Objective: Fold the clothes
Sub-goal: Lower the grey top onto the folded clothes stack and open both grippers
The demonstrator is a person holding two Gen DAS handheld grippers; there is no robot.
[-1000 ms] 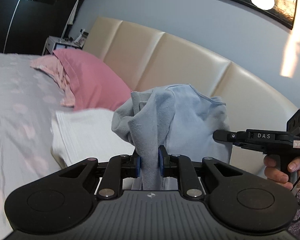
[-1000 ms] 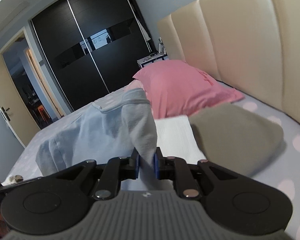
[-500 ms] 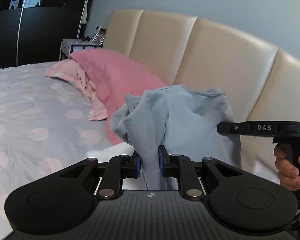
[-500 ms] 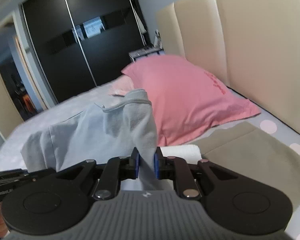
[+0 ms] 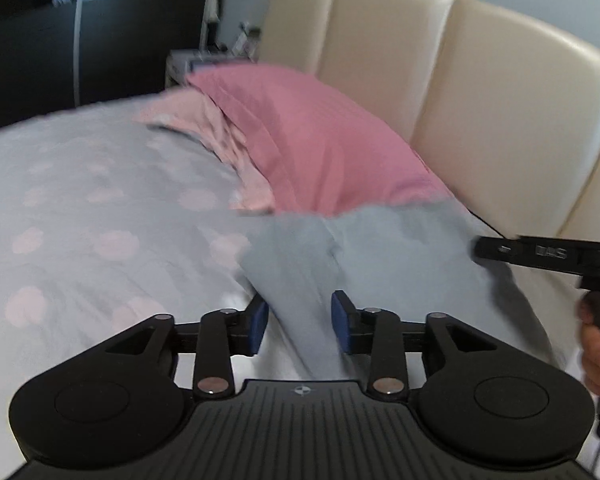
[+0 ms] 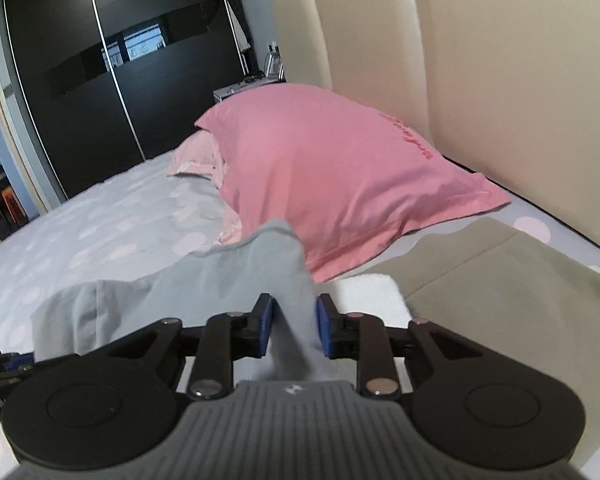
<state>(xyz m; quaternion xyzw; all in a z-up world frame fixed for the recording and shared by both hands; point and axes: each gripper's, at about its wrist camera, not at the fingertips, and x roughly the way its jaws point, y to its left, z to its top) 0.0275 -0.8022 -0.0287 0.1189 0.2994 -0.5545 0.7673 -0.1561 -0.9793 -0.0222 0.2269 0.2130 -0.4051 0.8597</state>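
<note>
Pink pillow [image 6: 340, 176], cream headboard [image 5: 480, 92], dotted bedsheet [image 5: 80, 208], black wardrobe [image 6: 112, 72]

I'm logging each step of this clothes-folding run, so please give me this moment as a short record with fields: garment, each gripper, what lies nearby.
garment: light blue garment, lying on the bed
left gripper: jaws opening, blue cloth between the pads, not pinched
right gripper: jaws opening, blue cloth between the pads, grip loosening
nearby: white folded cloth under the garment; olive-grey garment to the right of it; pink pillow behind
surface: dotted grey bedspread
backdrop: cream headboard
</note>
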